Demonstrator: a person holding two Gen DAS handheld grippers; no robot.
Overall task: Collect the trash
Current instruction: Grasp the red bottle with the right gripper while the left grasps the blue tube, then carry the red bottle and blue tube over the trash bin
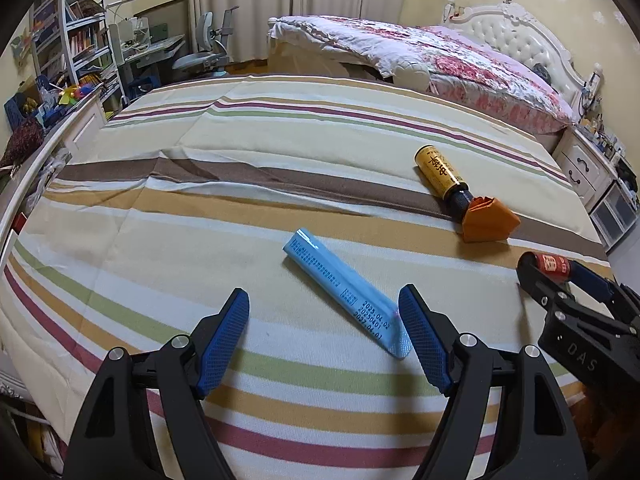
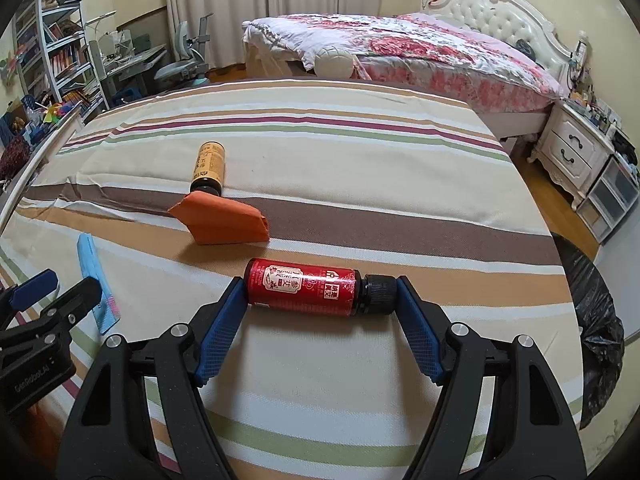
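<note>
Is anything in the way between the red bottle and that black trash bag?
Nothing visible. The red bottle, clamped end to end in the right gripper, has only bare striped bedsheet between it and the black trash bag beyond the bed's right edge.

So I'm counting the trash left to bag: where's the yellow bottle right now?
The yellow bottle lies on its side on the striped sheet, its dark cap against the orange folded paper, beyond the blue box in the left wrist view.

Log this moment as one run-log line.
left gripper: open over blue packet | right gripper: shut on red bottle, endwise
</note>
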